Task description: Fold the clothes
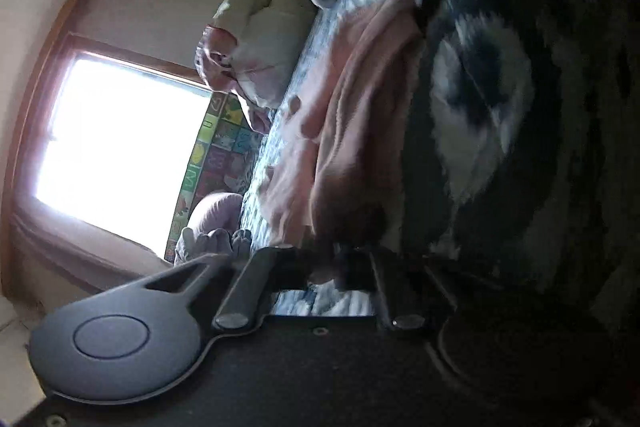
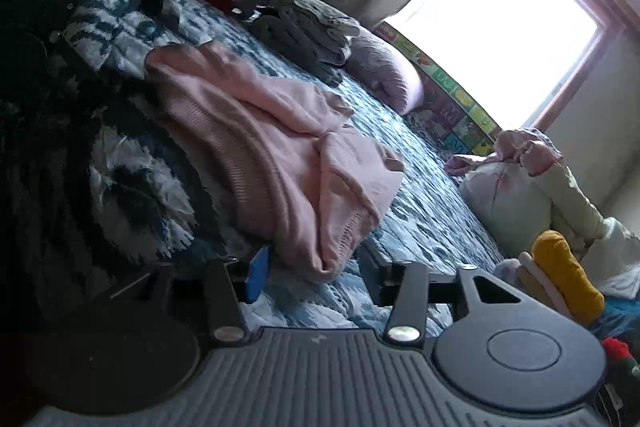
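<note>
The pink sweater lay crumpled mid-bed on the blue quilt, its hem edge between the right hand-held gripper, jaws apart. The left hand-held gripper was clamped together on the sweater's edge; open quilt lay beyond
</note>
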A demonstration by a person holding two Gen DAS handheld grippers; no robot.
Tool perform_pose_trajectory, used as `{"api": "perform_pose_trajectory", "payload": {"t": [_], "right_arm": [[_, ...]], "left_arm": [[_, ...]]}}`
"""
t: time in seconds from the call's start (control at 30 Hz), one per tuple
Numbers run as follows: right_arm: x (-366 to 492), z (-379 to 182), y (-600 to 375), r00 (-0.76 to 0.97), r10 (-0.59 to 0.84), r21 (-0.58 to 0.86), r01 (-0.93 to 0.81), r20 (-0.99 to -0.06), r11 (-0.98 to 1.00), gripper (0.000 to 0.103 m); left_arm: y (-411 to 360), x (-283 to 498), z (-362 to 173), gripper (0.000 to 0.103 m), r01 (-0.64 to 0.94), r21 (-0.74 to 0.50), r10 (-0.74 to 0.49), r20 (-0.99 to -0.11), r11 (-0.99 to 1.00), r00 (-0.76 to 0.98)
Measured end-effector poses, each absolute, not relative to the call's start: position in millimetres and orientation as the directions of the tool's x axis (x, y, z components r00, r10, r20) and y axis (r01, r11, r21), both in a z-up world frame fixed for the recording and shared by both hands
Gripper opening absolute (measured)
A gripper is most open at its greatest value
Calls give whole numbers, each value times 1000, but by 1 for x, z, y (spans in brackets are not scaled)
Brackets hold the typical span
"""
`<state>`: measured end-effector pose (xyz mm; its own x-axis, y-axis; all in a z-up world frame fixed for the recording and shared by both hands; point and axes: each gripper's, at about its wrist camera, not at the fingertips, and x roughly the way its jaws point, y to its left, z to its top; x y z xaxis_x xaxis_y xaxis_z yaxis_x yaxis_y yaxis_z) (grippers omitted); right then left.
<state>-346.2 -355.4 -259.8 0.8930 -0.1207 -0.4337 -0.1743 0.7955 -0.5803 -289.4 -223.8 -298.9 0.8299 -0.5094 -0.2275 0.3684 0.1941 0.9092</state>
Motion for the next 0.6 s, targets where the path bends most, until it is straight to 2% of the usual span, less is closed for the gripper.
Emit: {"api": "perform_pose_trajectory", "payload": {"t": [0.03,0.2,0.27,0.3,0.33,0.37,0.4,0.47,0.5,0.6], "right_arm": [[-348,-258,-355,889,-103,-573,-196,-447,796,14],[-356,-255,-354,880,-78,-566,-232,-469,791,14],[-359,-255,-354,886,-94,-581,-214,-453,785,16],[-361,-254,-353,893,-102,-590,-201,-439,782,20],[-363,-254,-353,897,-113,-597,-186,-428,780,35],[-363,-256,-353,900,-130,-609,-170,-417,775,44],[-363,-258,-354,902,-142,-615,-157,-409,773,54],[-363,-259,-357,903,-151,-613,-143,-402,777,56],[-363,-258,-358,902,-148,-606,-144,-406,782,56],[-360,-260,-358,901,-137,-580,-143,-412,802,56]], "left_arm": [[-220,-291,-291,6,406,886,-520,-243,224,819],[-215,-290,-295,6,453,865,-530,-286,217,798],[-216,-291,-296,15,428,875,-532,-258,225,806],[-216,-291,-296,21,411,881,-526,-241,234,816],[-217,-291,-298,37,396,888,-521,-230,234,822],[-218,-291,-301,44,380,895,-516,-217,233,829],[-218,-291,-303,47,363,902,-514,-203,233,833],[-218,-292,-305,48,361,903,-512,-202,234,835],[-219,-292,-305,53,365,901,-510,-206,233,835],[-226,-286,-312,53,366,902,-511,-207,231,834]]}}
